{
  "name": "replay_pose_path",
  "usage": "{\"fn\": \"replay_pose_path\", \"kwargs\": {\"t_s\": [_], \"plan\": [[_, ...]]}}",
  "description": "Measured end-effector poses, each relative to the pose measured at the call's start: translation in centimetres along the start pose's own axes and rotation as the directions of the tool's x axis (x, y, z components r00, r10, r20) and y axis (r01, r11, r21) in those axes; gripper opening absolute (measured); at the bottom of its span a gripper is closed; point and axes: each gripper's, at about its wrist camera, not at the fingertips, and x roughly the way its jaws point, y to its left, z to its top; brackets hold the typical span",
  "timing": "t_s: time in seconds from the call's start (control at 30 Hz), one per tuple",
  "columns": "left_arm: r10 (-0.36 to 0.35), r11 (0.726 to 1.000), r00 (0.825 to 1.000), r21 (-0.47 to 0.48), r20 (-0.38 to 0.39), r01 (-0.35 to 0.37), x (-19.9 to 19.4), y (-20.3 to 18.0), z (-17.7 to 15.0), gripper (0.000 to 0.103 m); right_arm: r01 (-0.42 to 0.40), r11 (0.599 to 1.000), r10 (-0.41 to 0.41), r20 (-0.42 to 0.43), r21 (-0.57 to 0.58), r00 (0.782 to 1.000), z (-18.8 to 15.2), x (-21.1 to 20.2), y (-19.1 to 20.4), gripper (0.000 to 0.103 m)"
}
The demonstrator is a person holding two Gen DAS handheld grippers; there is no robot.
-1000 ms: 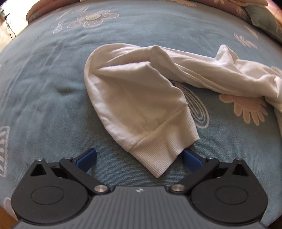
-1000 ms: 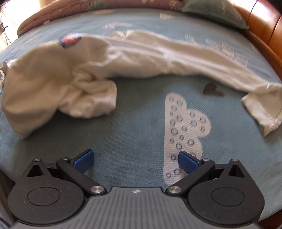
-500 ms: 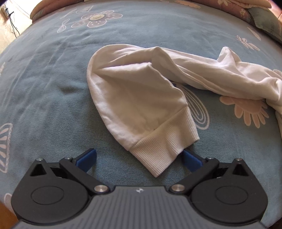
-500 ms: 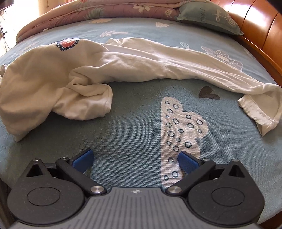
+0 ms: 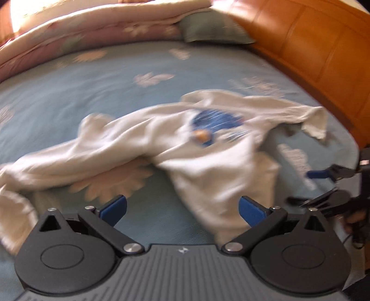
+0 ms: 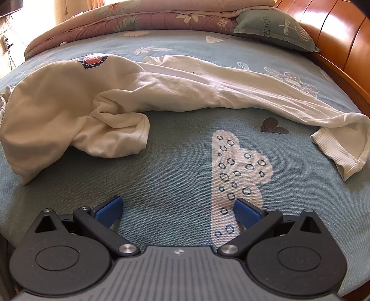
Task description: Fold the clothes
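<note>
- Sweatshirt [image 6: 161,90], white and crumpled, sprawls across the blue patterned bedspread [image 6: 180,166], filling the middle band of the right wrist view from the left edge to the right edge.
- One ribbed cuff [image 6: 335,152] lies at the right edge of that view, and a bunched fold sits at left centre.
- Right gripper [image 6: 178,209] sits low at the bottom centre, pointing along the bed toward the garment; its blue fingers [image 6: 108,209] are spread wide with only bare bedspread between them.
- No cloth touches those pads; the sweatshirt lies well ahead of them.
- Over in the left wrist view everything is motion-blurred, so fine detail is lost.
- Left gripper [image 5: 182,209] also points low over the bed, fingers [image 5: 251,209] set wide apart, clamped on nothing.
- The sweatshirt's [image 5: 185,148] hem comes down between those fingers, close by the right one; the blur hides whether they touch.
- A blue printed graphic [image 5: 215,125] shows on the garment at centre right.
- The right gripper [image 5: 323,185] pokes in at the right edge of this view, with part of a hand [image 5: 357,217] behind it.
- A pillow [image 6: 272,27] and a folded quilt [image 6: 138,20] lie along the top, with the wooden headboard [image 6: 342,39] at upper right.
</note>
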Motion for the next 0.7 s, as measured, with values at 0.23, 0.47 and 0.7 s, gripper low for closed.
{"fn": "replay_pose_path", "kwargs": {"t_s": [0.23,0.47,0.7], "plan": [[-0.154,0.988,0.987,0.024,0.037,0.153,3.3,-4.7,2.4,0.102,-0.014,1.000,0.015,-0.064,0.011,0.998,-0.4,-1.3,-0.1,0.103],[-0.186,0.981,0.976,0.038,-0.117,0.191,7.1,-5.9,-1.0,0.102,-0.019,1.000,0.019,-0.050,0.001,0.999,-1.3,-4.0,-0.4,0.103],[-0.180,0.976,0.972,0.100,-0.149,0.196,5.0,-5.5,-3.8,0.102,-0.032,0.999,0.031,-0.026,-0.009,0.999,-1.3,-5.8,-0.5,0.103]]}}
